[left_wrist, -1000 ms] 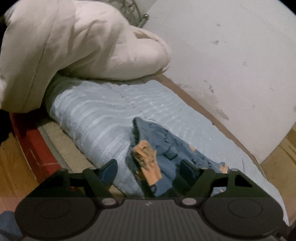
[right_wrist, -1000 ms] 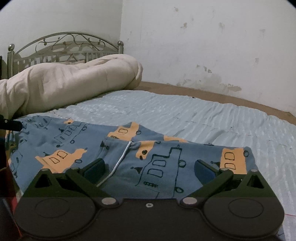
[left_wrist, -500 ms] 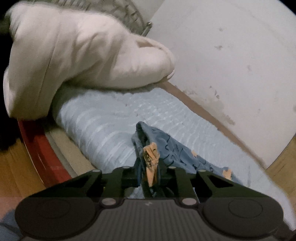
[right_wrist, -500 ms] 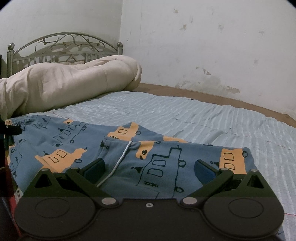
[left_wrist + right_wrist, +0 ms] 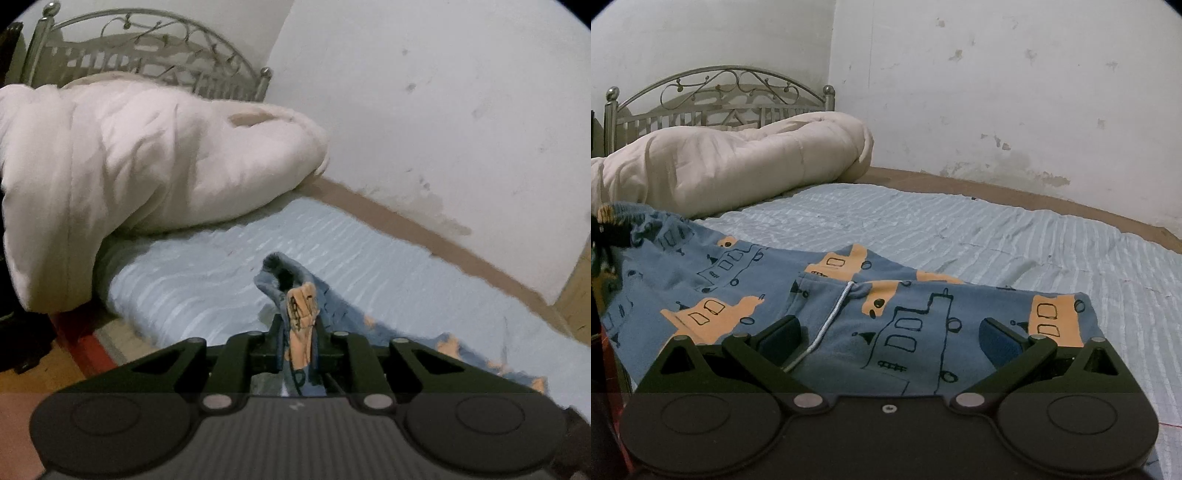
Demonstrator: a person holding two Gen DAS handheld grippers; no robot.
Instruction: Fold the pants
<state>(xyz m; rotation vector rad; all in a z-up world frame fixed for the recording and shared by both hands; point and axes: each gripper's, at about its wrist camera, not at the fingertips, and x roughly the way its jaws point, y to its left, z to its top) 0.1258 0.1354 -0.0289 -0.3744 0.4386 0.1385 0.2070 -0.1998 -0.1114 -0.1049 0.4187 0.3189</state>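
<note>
Lying crosswise (waistband rightward), pants (image 5: 768, 280) leg-end pinched by left gripper (image 5: 299, 332).

Pants (image 5: 886, 325) hem hidden behind right tongs (image 5: 890, 338)

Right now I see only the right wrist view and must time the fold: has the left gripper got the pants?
Observer: Yes. The left gripper is shut on a bunched end of the pants.
Operator: Is that end lifted?
Observer: It stands up off the striped blue sheet.
Operator: Is the left side near the bed's edge?
Observer: Yes, the red bed frame shows just left of it.
</note>
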